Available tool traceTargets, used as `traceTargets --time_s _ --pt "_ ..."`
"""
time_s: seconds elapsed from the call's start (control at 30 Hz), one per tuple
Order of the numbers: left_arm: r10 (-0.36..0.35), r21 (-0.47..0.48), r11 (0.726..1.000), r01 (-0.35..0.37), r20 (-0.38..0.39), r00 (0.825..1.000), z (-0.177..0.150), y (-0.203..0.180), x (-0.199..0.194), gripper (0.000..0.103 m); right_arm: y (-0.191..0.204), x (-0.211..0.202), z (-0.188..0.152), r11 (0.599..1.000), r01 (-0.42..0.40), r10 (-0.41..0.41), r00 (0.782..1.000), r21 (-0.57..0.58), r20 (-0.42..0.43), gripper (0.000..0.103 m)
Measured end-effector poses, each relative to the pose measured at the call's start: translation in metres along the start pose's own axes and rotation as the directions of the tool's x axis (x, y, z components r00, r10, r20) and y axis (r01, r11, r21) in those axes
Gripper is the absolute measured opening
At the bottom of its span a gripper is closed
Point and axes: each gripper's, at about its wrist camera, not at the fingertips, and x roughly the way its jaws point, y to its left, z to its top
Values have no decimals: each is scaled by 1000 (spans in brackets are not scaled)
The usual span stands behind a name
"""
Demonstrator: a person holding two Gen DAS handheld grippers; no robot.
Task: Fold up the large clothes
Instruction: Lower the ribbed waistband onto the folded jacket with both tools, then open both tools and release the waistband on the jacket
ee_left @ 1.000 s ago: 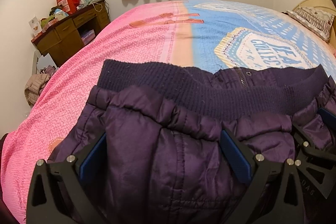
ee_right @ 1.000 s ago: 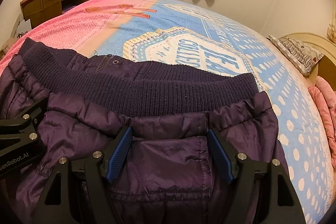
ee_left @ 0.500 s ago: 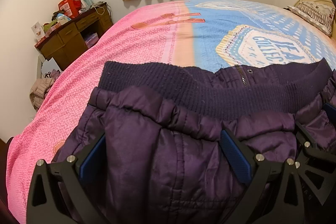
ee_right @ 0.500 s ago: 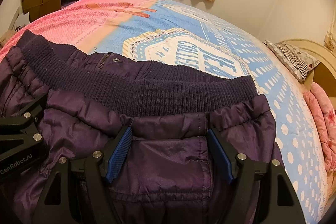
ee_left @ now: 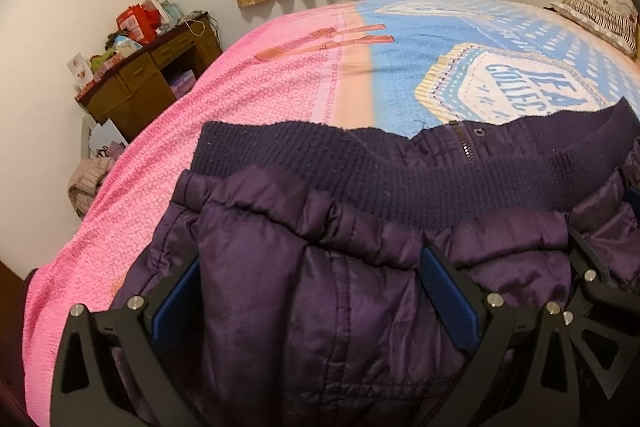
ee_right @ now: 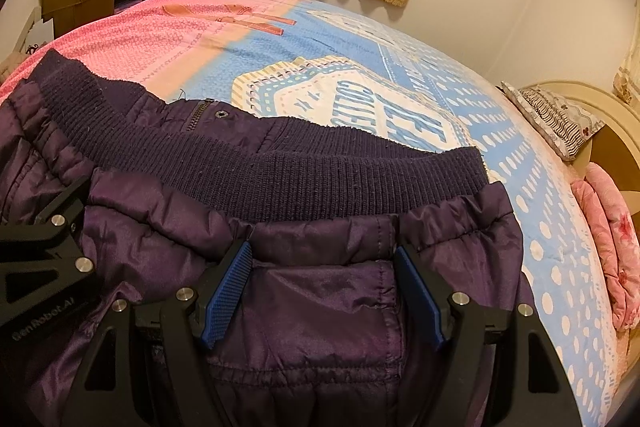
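A dark purple padded jacket (ee_left: 320,327) lies on the bed, its ribbed knit hem (ee_left: 360,167) and zipper end (ee_left: 466,147) towards the far side. My left gripper (ee_left: 308,263) is shut on a thick fold of the jacket, which fills the gap between the blue pads (ee_left: 446,291). My right gripper (ee_right: 322,249) grips the same jacket (ee_right: 320,307) just below the hem (ee_right: 320,175), its jaws held wide by the padding. The two grippers work side by side: the left one's black frame (ee_right: 48,259) shows in the right wrist view.
The bed's pink and blue blanket (ee_left: 280,87) stretches beyond the jacket. A cluttered brown desk (ee_left: 148,83) stands at the far left, with a heap of clothes (ee_left: 86,179) on the floor. A pillow (ee_right: 556,115) and folded pink quilt (ee_right: 608,247) lie at right.
Both views have swung slightly, the left one most. The jacket stays gripped by both grippers, and their jaws keep the same width.
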Motion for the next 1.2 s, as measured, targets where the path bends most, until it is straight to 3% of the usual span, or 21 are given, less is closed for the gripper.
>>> traceTargets --time_s 0.17,0.33,0.47,0.67,0.73,0.87,1.03,1.1,1.2 --pt "10 5 1000 -10 7 1000 0 1 -2 103 -2 0 0 1000 -18 18 1000 15 0 74" --pt "-14 -16 1000 14 3 1000 2 2 -2 103 -16 3 -2 991 -103 103 995 82 2 74" --pt "-17 -15 1000 17 -2 1000 3 3 0 103 -11 5 0 994 -86 86 996 67 -5 74" --pt "-97 -37 995 95 -55 994 11 16 -6 103 -16 5 2 985 -139 140 990 101 -4 75" --pt "-158 -52 986 156 -44 986 14 30 -28 103 -23 5 2 975 -180 182 983 127 -4 76" --pt "-249 -66 965 255 84 965 5 81 -89 103 -30 6 -1 966 -213 214 977 148 8 76" --pt "-245 -153 955 253 68 967 -43 163 -94 103 -24 -1 4 983 -161 164 986 85 -29 76" --pt "-279 -233 930 284 55 959 -63 190 -86 103 -34 -14 5 978 -181 186 982 105 -41 77" --pt "-382 -360 852 381 71 921 -88 219 -72 103 -45 -53 2 970 -194 186 980 148 65 82"
